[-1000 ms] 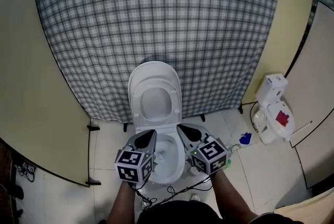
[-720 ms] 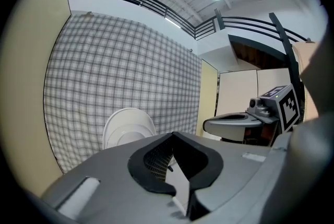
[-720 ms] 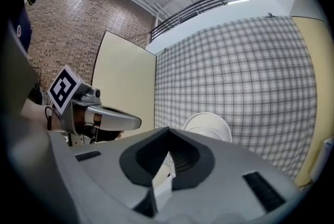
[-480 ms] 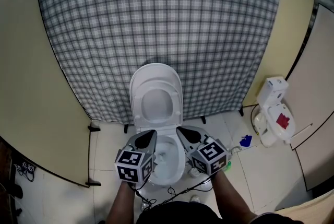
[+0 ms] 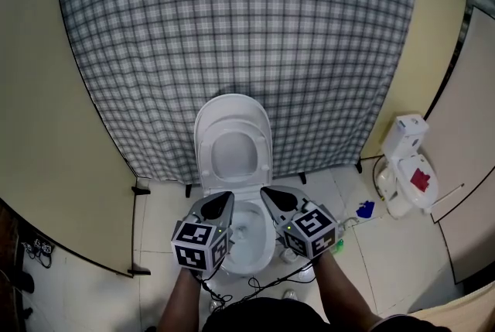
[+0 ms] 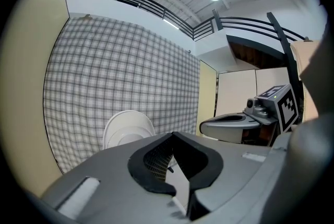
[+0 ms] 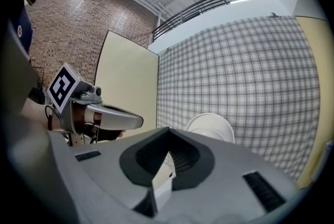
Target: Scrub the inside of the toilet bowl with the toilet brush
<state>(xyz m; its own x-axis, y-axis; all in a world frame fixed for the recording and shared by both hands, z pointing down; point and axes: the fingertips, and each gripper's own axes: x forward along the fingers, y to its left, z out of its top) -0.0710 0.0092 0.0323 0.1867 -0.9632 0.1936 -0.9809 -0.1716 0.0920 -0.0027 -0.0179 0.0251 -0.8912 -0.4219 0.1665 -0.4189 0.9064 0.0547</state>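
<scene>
Holding left gripper (image 5: 226,199) and right gripper (image 5: 268,193) side by side over the toilet bowl (image 5: 249,239), pointing nearly level; pressing both jaws shut on nothing; facing the bowl stretching lengthwise toward the checked curtain (image 5: 232,29) behind it, lid (image 5: 233,138) raised.

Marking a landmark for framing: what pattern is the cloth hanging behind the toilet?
Grey-and-white check cloth, a fine plaid grid; it shows best in the head view.

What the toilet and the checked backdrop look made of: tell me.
Toilet: probably glazed ceramic, though the raised parts could be plastic; it is white and smooth with a soft sheen. Backdrop: probably woven cloth; it has a matt grey-and-white check and no shine.
</scene>
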